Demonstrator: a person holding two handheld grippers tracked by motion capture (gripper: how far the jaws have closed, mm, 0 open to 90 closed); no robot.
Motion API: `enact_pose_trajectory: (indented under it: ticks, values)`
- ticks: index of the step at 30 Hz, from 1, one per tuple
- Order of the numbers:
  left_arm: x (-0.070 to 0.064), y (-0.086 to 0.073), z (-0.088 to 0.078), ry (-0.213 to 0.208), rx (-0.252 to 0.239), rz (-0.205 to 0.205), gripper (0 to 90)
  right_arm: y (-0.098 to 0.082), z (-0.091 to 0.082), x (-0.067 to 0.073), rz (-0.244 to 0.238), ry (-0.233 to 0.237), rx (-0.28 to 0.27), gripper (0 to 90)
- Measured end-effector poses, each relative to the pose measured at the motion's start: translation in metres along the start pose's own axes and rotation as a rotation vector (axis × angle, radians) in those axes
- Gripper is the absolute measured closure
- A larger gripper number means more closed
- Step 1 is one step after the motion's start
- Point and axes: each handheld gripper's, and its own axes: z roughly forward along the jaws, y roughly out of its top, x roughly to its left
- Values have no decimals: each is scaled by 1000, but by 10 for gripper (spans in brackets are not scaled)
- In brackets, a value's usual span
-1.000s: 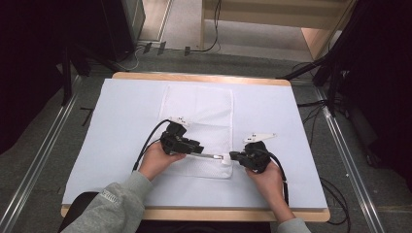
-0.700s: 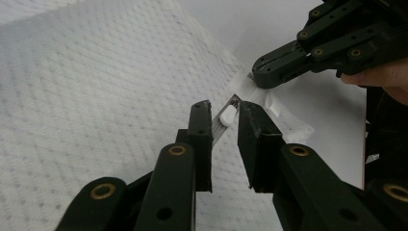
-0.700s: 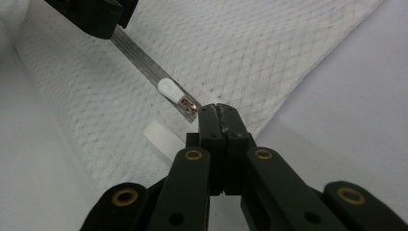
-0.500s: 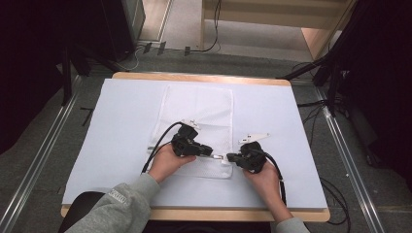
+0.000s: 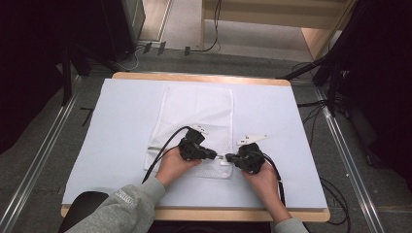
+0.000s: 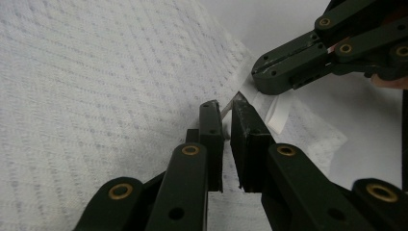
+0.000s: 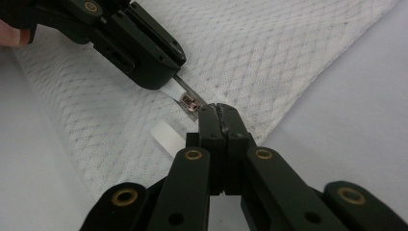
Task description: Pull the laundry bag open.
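Observation:
A white mesh bag [image 5: 197, 111] lies flat on the pale table cover, and both grippers meet at its near right corner. My left gripper [image 5: 217, 156] [image 6: 227, 107] has just been closing, and a thin metal zipper pull [image 7: 190, 102] on a white strip sits pinched between its tips. My right gripper [image 5: 228, 158] [image 7: 222, 110] faces it tip to tip, jaws pressed together on the bag's edge [image 7: 269, 110] at the zipper's end. A loose white ribbon tab [image 7: 166, 137] [image 6: 276, 109] lies on the mesh beside the tips.
The table cover [image 5: 121, 121] reaches to the wooden table edge [image 5: 194, 212] on the near side. Black cables trail from both grippers toward the person. Metal rails and dark equipment flank the table on the floor.
My left hand has slid to the right along the bag's near edge until its tips meet the right gripper's, and its jaws have closed. The right hand has stayed put.

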Motion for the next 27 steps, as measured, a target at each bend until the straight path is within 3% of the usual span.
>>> enact_pose_trajectory:
  ticks: [5, 6, 13, 15, 22, 25, 27]
  values:
    - [-4, 0, 2, -16, -3, -3, 813, 0, 0, 2, -15, -13, -4, 900]
    - [-6, -1, 6, -13, 6, 17, 812, 0, 0, 1, -16, -11, -5, 900]
    - [-7, 0, 12, -28, -20, 15, 821, -1, 0, 1, 1, -6, -5, 900]
    - [-8, 0, 12, -13, -16, 30, 846, 0, 0, 1, 1, -7, -4, 900]
    - [-6, 4, 11, -24, 6, 32, 876, 0, 1, 0, -6, 2, -9, 900]
    - [-4, 7, 10, -30, 23, 23, 879, -2, 1, 2, -45, -13, -19, 900]
    - [0, 7, 8, -52, 24, -5, 880, -2, 2, 5, -66, -27, -21, 900]
